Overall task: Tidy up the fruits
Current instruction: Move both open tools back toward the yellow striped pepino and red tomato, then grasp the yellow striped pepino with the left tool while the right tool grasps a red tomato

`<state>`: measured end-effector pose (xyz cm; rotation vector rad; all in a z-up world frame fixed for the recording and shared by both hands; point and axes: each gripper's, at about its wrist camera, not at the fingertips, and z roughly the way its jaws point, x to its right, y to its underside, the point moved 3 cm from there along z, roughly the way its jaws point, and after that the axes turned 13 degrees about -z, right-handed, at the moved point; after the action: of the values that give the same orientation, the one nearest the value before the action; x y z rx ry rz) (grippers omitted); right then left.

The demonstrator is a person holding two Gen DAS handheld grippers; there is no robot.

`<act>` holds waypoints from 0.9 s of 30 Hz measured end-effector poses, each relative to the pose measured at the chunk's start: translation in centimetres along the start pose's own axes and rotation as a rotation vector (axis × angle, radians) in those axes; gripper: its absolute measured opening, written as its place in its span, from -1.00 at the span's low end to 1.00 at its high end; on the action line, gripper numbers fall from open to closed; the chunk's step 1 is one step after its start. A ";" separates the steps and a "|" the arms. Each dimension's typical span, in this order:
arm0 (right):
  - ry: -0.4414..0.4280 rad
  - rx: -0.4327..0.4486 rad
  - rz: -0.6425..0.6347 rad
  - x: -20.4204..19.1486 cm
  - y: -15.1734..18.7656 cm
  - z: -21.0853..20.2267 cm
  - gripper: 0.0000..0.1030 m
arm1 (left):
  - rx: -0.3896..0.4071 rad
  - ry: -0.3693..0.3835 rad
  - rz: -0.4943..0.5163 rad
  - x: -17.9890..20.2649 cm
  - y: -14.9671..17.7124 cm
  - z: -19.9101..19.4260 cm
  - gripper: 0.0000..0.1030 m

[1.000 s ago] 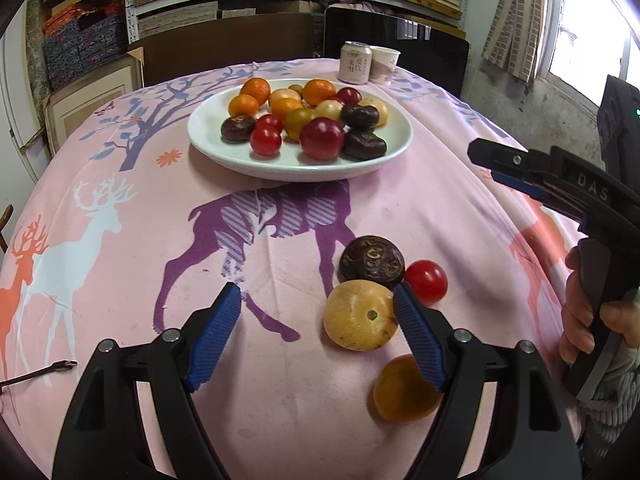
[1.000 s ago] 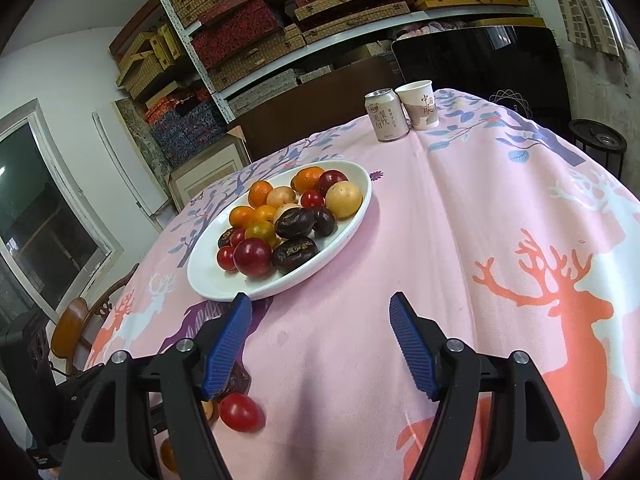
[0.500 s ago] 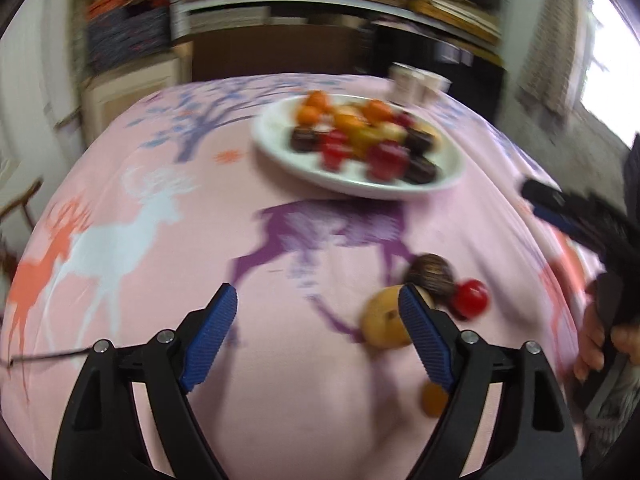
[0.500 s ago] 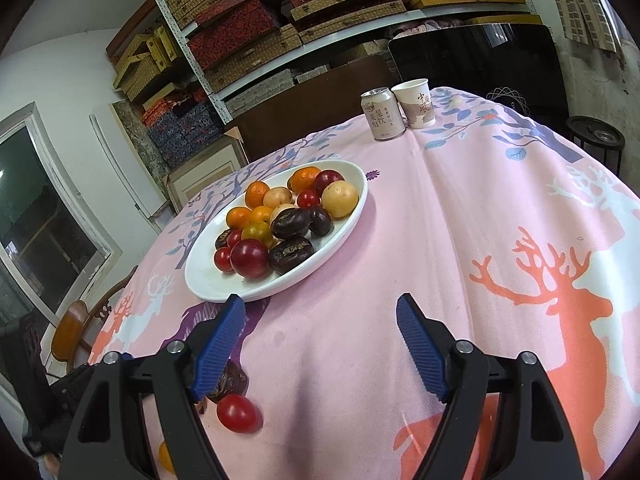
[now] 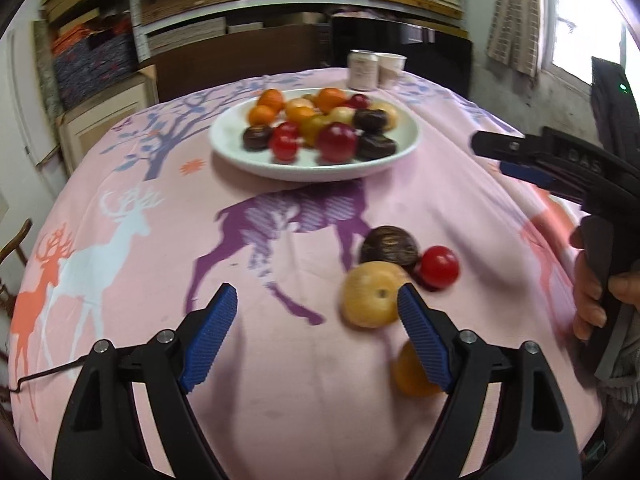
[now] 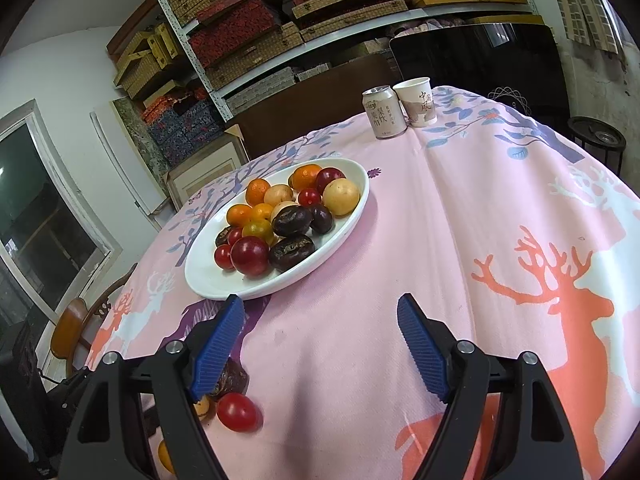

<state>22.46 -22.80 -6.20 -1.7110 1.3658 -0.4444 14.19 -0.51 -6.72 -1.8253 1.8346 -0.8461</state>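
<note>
1. The left gripper [image 5: 316, 320] hovers low over the pink deer-print cloth on the desk [image 5: 120, 216], its fingers spread wide and empty. Nothing sits between them; the yellow fruit [image 5: 370, 294] lies just beside the right-hand finger, on its outer side, so the grasp is not yet lined up.

2. Four fruits lie loose on the cloth near that gripper: the yellow fruit, a dark brown fruit [image 5: 388, 245] touching it from behind, a red cherry tomato [image 5: 439, 267] beside the dark one, and an orange fruit [image 5: 412, 372] partly hidden behind the finger. They appear to be the leftovers awaiting sorting.

3. The white plate [image 5: 232, 140] sits further back, already heaped with orange, red, yellow and dark fruits. It seems to be the collecting place, which would explain why the gripper works the nearer cluster.

4. The right gripper [image 6: 320, 336] is held off to the side by the person's hand [image 5: 590, 304], fingers apart and gripping nothing. It probably waits clear so the left has room.

5. A drinks can [image 6: 383, 112] and a paper cup [image 6: 417, 101] stand together at the far edge, well apart from the work.
</note>
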 end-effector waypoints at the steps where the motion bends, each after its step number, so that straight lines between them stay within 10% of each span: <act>1: -0.001 -0.002 -0.002 -0.1 0.0 0.0 0.56 | -0.008 0.004 0.007 0.2 0.0 0.2 0.56; 16: -0.012 -0.009 -0.002 -0.1 0.2 0.3 0.57 | 0.021 -0.098 -0.216 -6.4 -1.1 -0.3 0.62; 27: -0.014 -0.009 -0.013 -0.3 0.2 0.4 0.57 | -0.019 -0.084 -0.124 -4.3 -1.1 1.1 0.52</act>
<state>22.50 -22.40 -6.53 -1.7284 1.3493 -0.4338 15.98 3.64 -7.32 -1.9727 1.6986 -0.7846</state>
